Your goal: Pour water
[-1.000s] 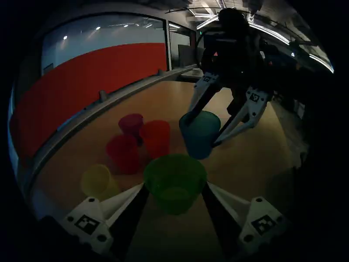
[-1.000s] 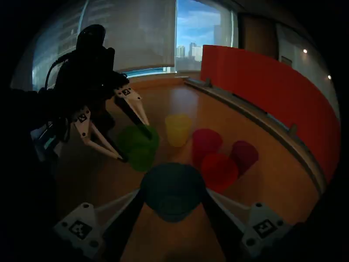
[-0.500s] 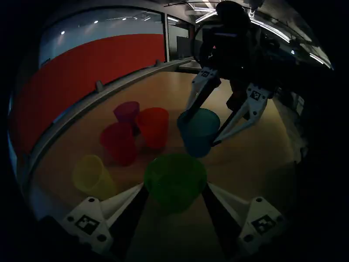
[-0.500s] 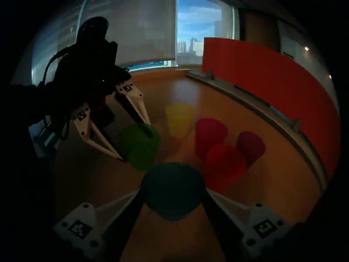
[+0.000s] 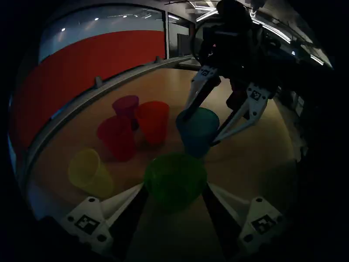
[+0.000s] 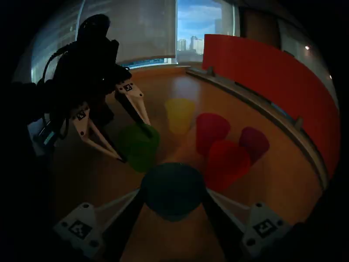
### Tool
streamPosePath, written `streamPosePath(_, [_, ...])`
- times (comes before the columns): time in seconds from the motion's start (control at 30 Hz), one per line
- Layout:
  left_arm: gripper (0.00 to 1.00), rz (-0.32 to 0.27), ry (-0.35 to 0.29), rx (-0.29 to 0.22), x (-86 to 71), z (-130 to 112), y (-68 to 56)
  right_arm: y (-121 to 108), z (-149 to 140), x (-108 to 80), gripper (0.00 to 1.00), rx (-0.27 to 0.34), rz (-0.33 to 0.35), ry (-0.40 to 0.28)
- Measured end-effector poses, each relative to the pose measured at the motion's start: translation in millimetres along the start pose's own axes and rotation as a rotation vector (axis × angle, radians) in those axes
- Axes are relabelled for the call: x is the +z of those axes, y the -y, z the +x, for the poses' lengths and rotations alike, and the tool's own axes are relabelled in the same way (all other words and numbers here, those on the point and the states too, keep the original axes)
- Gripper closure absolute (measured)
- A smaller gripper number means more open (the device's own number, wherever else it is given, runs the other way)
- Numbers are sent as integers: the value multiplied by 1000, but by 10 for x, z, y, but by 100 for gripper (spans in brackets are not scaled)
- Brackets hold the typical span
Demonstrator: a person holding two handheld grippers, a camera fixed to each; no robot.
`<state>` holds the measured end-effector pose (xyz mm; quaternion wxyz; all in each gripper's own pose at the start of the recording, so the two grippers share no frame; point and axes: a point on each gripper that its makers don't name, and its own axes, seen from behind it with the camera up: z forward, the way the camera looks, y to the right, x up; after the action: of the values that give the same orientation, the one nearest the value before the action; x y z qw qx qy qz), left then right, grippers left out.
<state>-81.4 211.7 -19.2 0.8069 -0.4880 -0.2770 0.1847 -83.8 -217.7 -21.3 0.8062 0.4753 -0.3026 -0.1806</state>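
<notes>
The green cup (image 5: 175, 179) is grasped between both fingers of the left claw (image 5: 174, 187), which is clenched on its wall below the rim. The teal cup (image 6: 173, 187) is grasped in the same way by the right claw (image 6: 173, 193). In the left gripper view the teal cup is seen just ahead of the green one and slightly to the right, rim up and near upright. The two cups are close, but no contact can be made out. Whether water is in either cup cannot be told in this dim light, so the pouring cup cannot be named.

The step in hand is judged to be the lining-up before the pour. It is done well if the receiving cup is held level and steady. The pouring cup's rim should be brought above the other's mouth, not beside it, before any tilt is begun. The tilt is best made slowly, so that the stream falls inside. Both grips should be firm but not crushing, since thin cups may be squeezed out of round.

Ahead and to the left of the left claw, the yellow cup (image 5: 89, 172), red cup (image 5: 117, 137), orange cup (image 5: 152, 122) and purple cup (image 5: 125, 107) are seen on the desk (image 5: 253, 157). A wide berth should be given to them.
</notes>
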Motion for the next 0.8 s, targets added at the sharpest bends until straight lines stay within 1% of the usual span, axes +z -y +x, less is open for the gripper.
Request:
streamPosePath(0.37, [16, 1, 2, -10, -32, -59, 7, 10, -56, 23, 8, -2, -4, 8])
streamPosePath(0.8, [15, 1, 1, -16, -30, -63, 14, -17, -160, 21, 8, -1, -25, 27])
